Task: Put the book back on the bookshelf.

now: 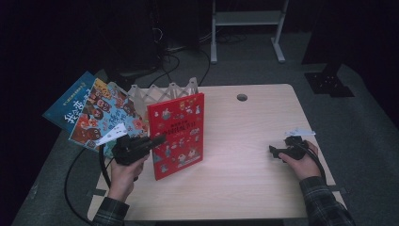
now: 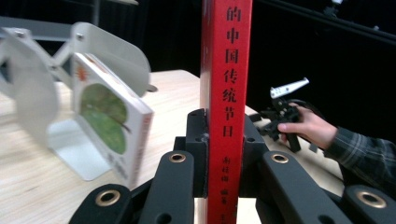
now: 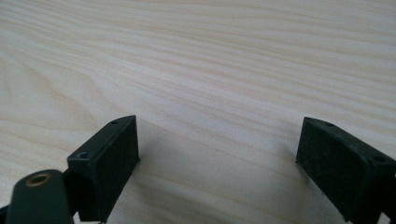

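A red picture book [image 1: 179, 134] stands upright on the wooden table [image 1: 249, 141], left of centre. My left gripper [image 1: 149, 142] is shut on its spine edge; in the left gripper view the red spine [image 2: 226, 93] with Chinese characters runs up between the two jaws. My right gripper [image 1: 277, 151] rests low at the table's right side, held in a hand, its jaws wide apart. In the right gripper view the right gripper [image 3: 217, 149] has only bare wood between its pads.
A white folding book rack [image 1: 162, 94] stands behind the red book, with colourful books [image 1: 101, 113] and a blue book [image 1: 70, 101] leaning left at the table's corner. A cable hole [image 1: 242, 97] lies near the far edge. A metal stand [image 1: 247, 28] is beyond the table.
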